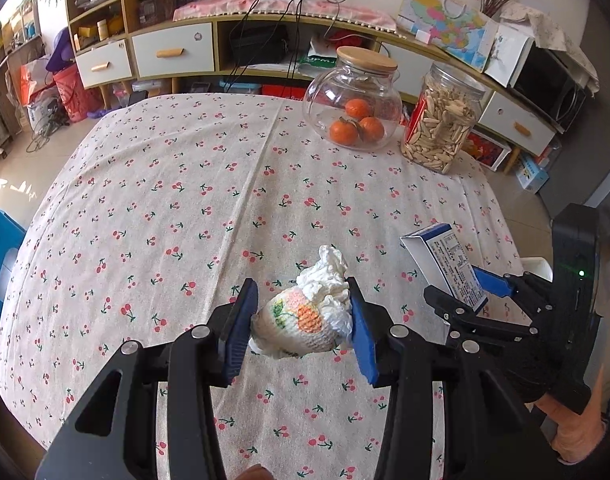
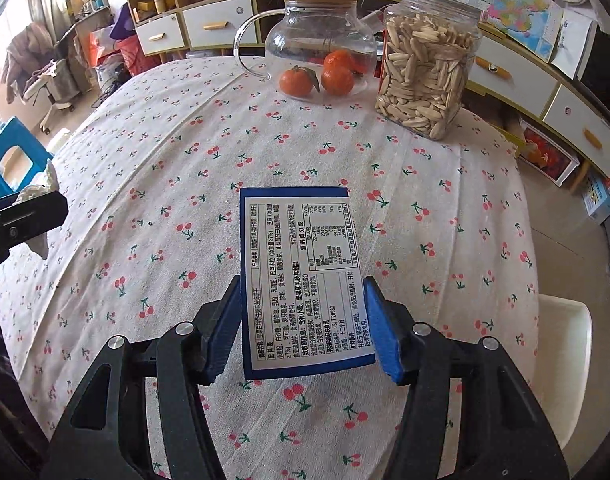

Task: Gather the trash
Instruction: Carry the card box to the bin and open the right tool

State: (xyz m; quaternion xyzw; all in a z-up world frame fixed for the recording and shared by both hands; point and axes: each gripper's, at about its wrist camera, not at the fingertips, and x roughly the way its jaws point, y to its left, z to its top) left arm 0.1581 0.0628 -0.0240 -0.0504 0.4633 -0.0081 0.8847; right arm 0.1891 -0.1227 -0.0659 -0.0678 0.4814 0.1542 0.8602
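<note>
The blue-edged box carries a white panel of dense Chinese print with a nutrition table; "GB/T20980" seems legible. A green bag on the shelf shows "UPM".

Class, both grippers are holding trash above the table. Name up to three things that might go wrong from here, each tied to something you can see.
1. The crumpled tissue is soft and loosely bunched in the left gripper, so it may slip or shed a piece.
2. The right gripper pinches the blue box only near its lower end, so it could pivot or drop.
3. The grippers sit close together and might collide.
</note>
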